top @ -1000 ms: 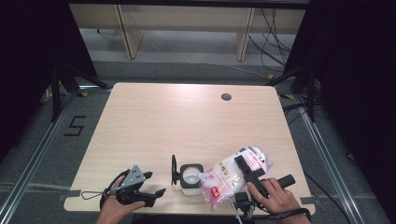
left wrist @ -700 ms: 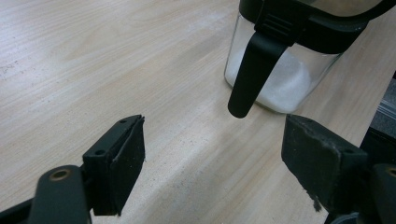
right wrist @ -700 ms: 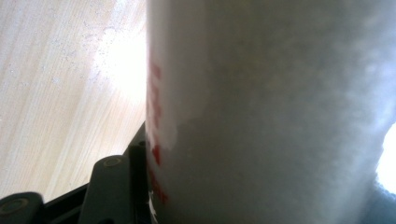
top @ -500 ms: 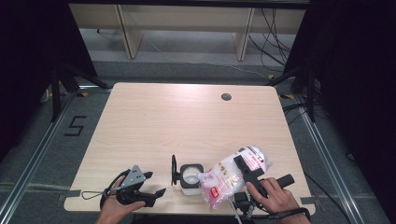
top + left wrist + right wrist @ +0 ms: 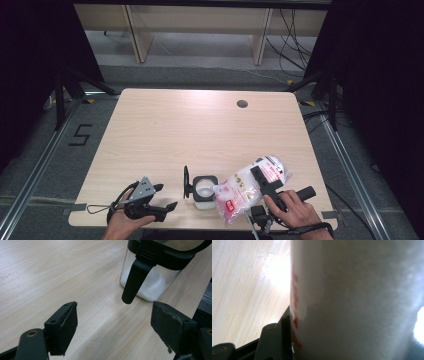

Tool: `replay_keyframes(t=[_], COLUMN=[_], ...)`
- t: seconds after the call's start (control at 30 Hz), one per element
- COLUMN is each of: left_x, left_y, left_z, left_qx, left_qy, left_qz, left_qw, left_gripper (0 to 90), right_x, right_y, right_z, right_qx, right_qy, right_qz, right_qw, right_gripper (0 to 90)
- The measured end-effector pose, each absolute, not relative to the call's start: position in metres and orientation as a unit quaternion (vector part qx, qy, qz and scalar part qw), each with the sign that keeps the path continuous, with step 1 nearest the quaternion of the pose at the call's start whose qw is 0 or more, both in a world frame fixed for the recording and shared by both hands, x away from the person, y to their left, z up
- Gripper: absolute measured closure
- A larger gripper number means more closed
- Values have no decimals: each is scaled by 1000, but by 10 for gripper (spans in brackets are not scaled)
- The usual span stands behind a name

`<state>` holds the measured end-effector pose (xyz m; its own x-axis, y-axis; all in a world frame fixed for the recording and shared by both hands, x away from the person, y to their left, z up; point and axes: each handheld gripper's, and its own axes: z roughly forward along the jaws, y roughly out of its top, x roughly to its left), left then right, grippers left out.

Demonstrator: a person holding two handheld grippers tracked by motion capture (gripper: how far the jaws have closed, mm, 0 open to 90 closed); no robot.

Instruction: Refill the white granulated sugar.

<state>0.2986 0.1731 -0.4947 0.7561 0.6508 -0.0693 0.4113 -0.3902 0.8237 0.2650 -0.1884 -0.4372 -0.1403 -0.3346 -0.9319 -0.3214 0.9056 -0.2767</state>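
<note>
Nothing has moved: right hand-held gripper (image 5: 256, 184) pinches the bag (image 5: 250, 187), tilted over the jar (image 5: 205, 190)

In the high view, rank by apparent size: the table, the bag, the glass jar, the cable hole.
1. table
2. bag, tilted toward the jar
3. glass jar
4. cable hole, smallest, though farthest from the camera
</note>
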Motion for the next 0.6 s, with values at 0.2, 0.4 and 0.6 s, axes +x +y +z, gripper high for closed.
replay_keyframes(t=[0.2, 0.4, 0.6], left_x=[297, 297, 297], left_y=[172, 173, 172], left_z=[-495, -494, -495], left_qx=[817, 819, 815], left_qy=[336, 332, 335], left_qz=[129, 132, 128], left_qw=[451, 450, 455], left_gripper=[211, 211, 211], right_x=[263, 265, 263], right_y=[-190, -189, -189], right_z=[-437, -434, -436], right_qx=[-206, -223, -220], right_qy=[756, 751, 753], right_qz=[-9, -16, -26], right_qw=[621, 621, 619], right_gripper=[433, 434, 434])
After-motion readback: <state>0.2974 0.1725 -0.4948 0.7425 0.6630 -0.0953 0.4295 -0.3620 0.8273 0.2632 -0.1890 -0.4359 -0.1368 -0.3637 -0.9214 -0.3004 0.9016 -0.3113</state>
